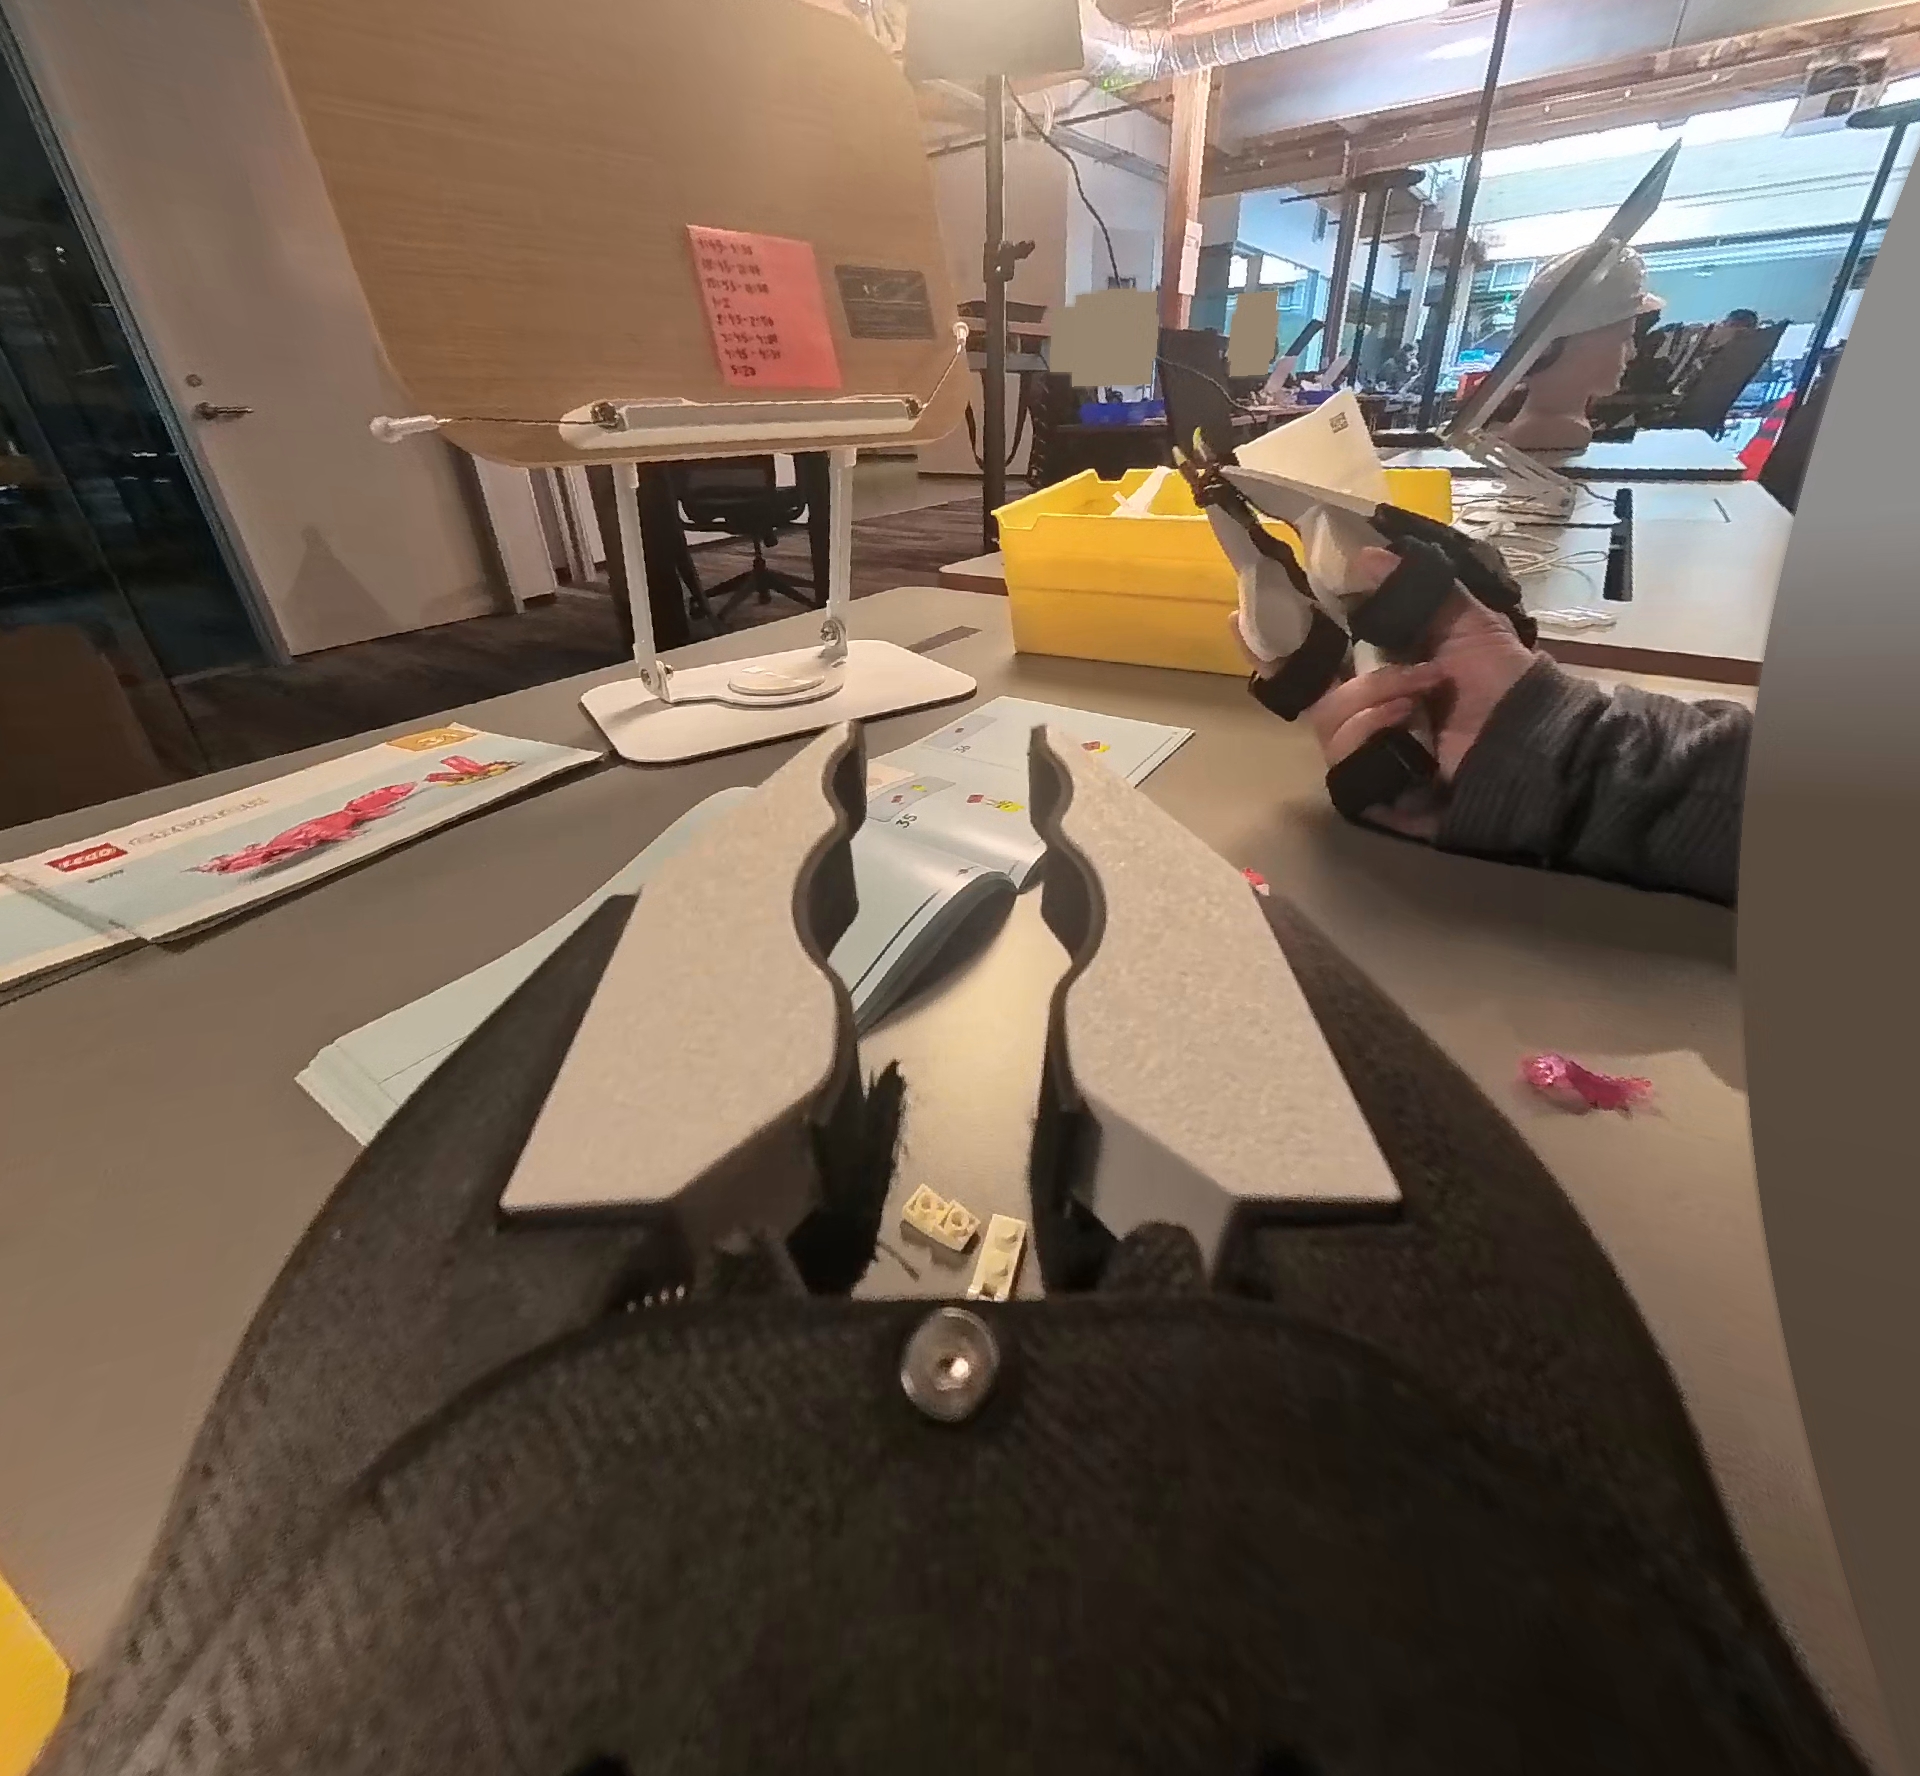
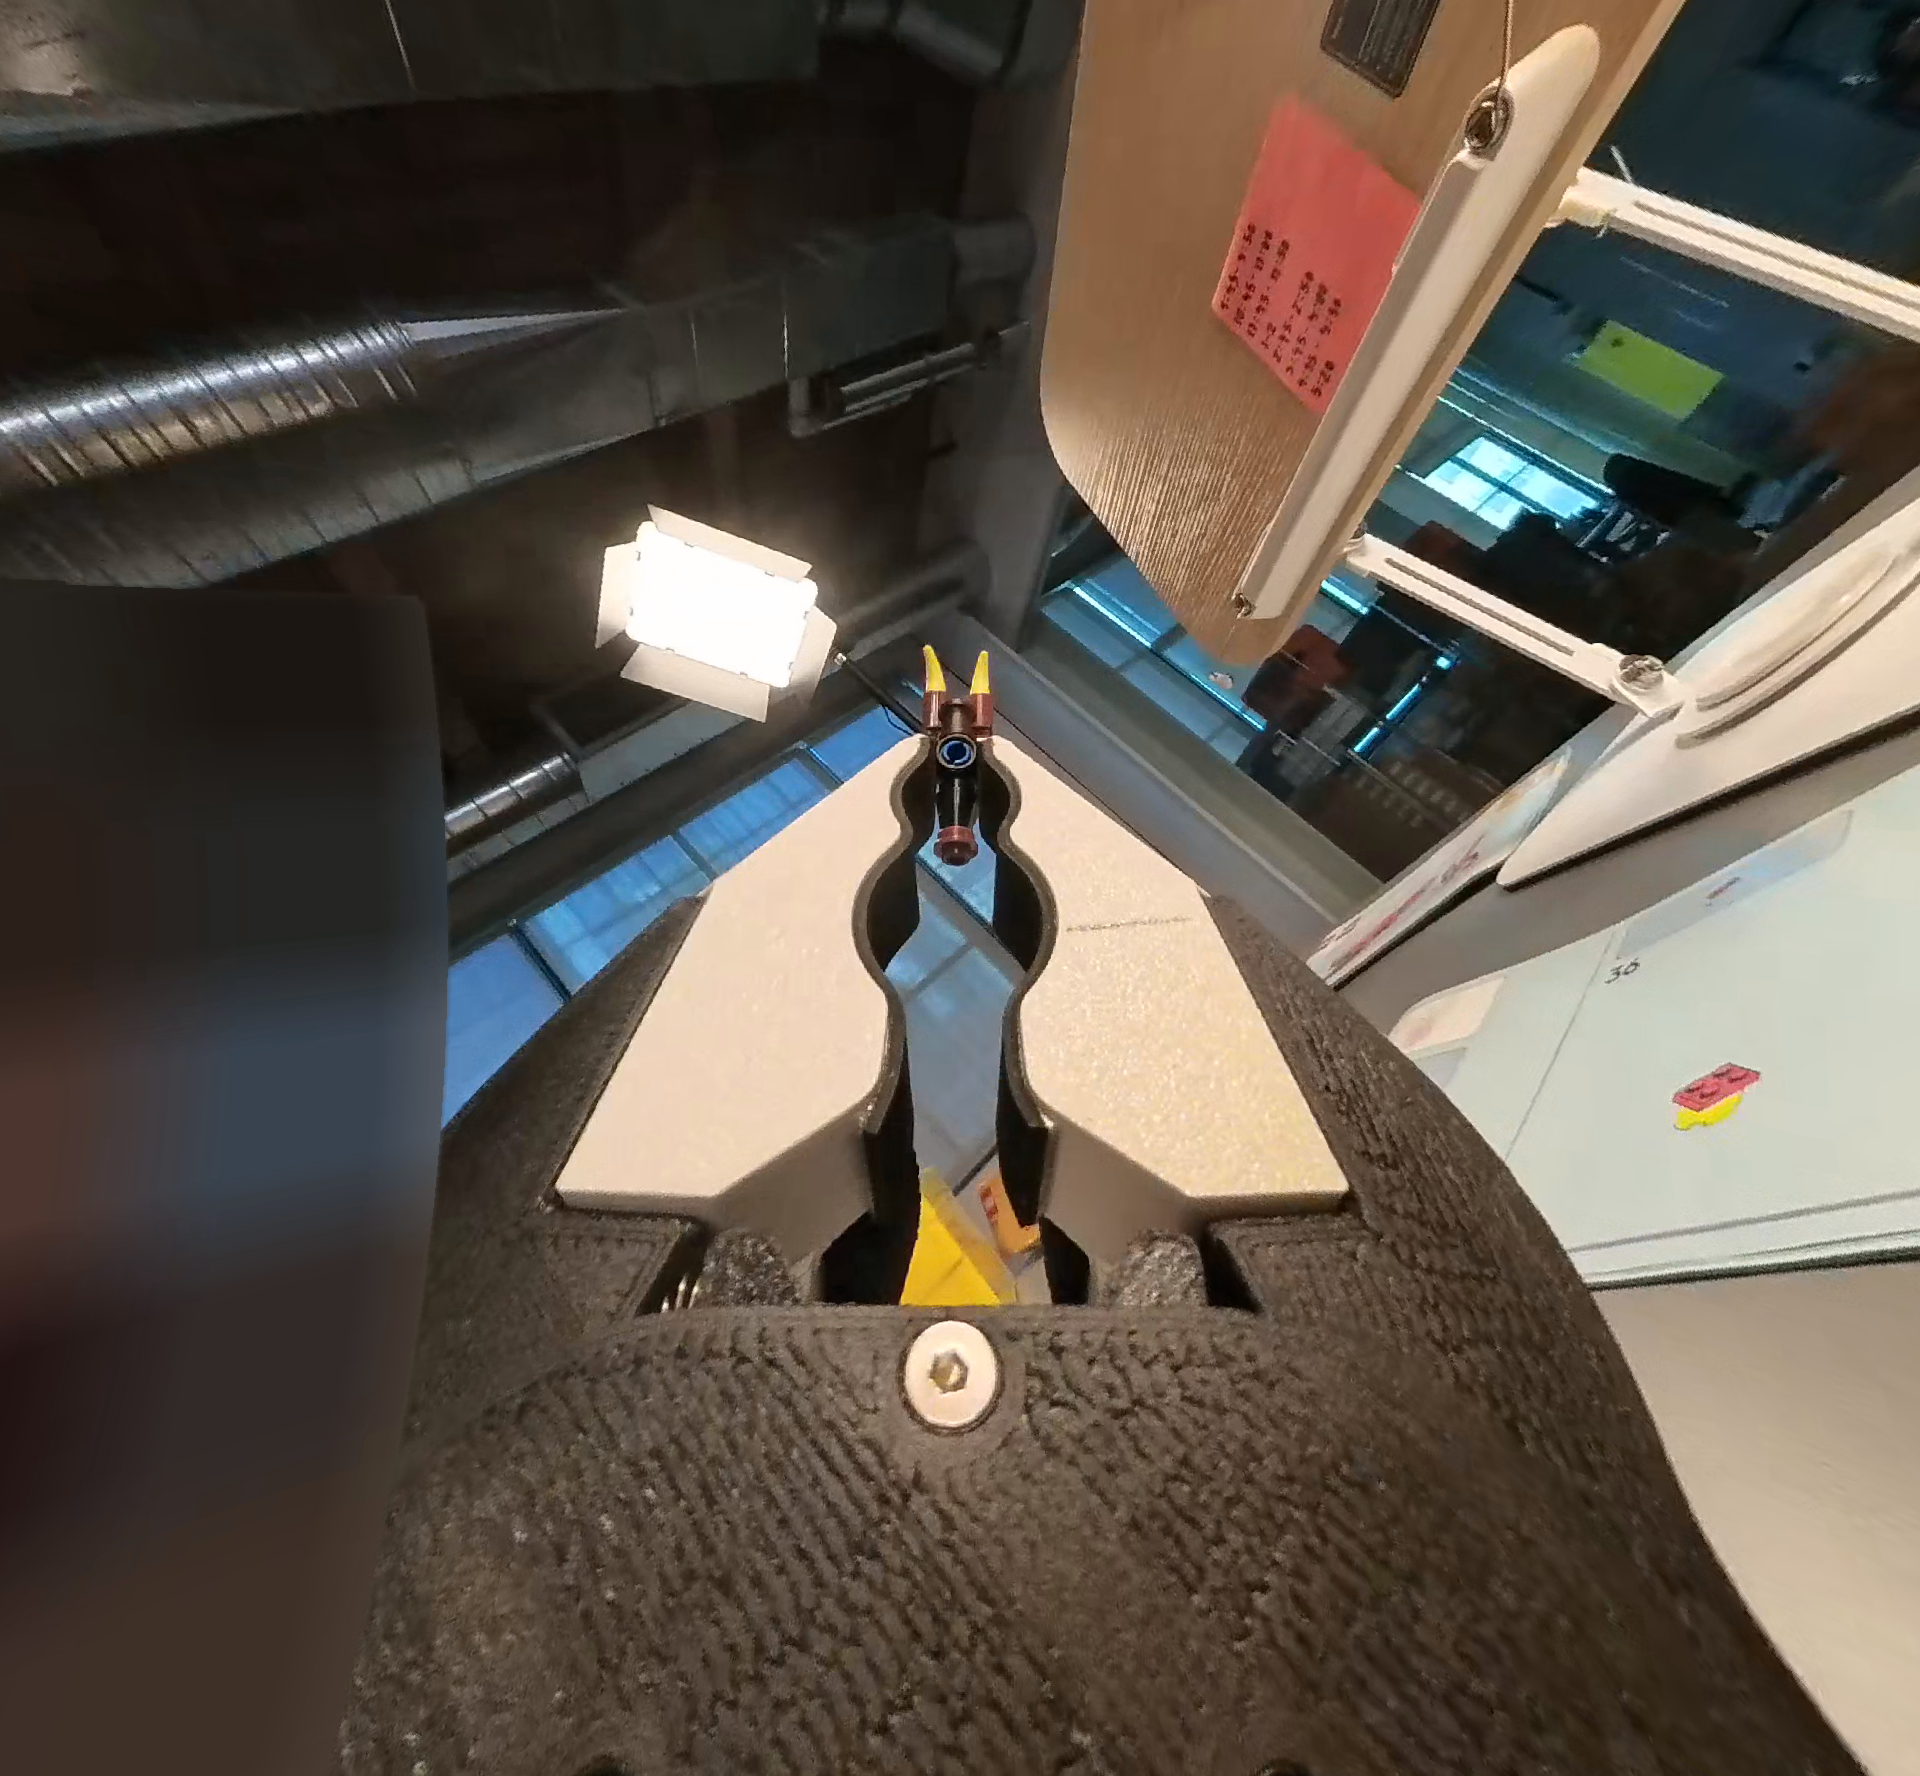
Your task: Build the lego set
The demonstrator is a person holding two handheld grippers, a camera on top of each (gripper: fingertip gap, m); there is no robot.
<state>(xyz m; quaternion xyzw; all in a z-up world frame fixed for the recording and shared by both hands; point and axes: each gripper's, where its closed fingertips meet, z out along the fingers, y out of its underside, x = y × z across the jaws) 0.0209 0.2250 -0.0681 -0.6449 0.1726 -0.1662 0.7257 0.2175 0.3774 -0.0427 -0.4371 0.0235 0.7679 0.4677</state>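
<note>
While a grey blur hides the right edge of the left wrist view and another masks the left of the right wrist view, the right gripper [image 2: 956, 758] points steeply up toward a studio light [image 2: 717, 620], its tips clenched on a small black-and-brown brick piece [image 2: 954, 770] with two yellow horns. A hand [image 1: 1455, 687] in a dark sleeve props that gripper above the table [image 1: 1455, 947], near a yellow bin [image 1: 1122, 583]. The left gripper [image 1: 945, 750] hangs low over an open booklet [image 1: 935, 833], jaws apart and bare. Two cream bricks [image 1: 966, 1243] lie beneath it, partly cut off by its body. A pink piece [image 1: 1584, 1082] near the table's right edge is too blurred to make out. A wooden stand [image 1: 582, 199] rises beyond.
</note>
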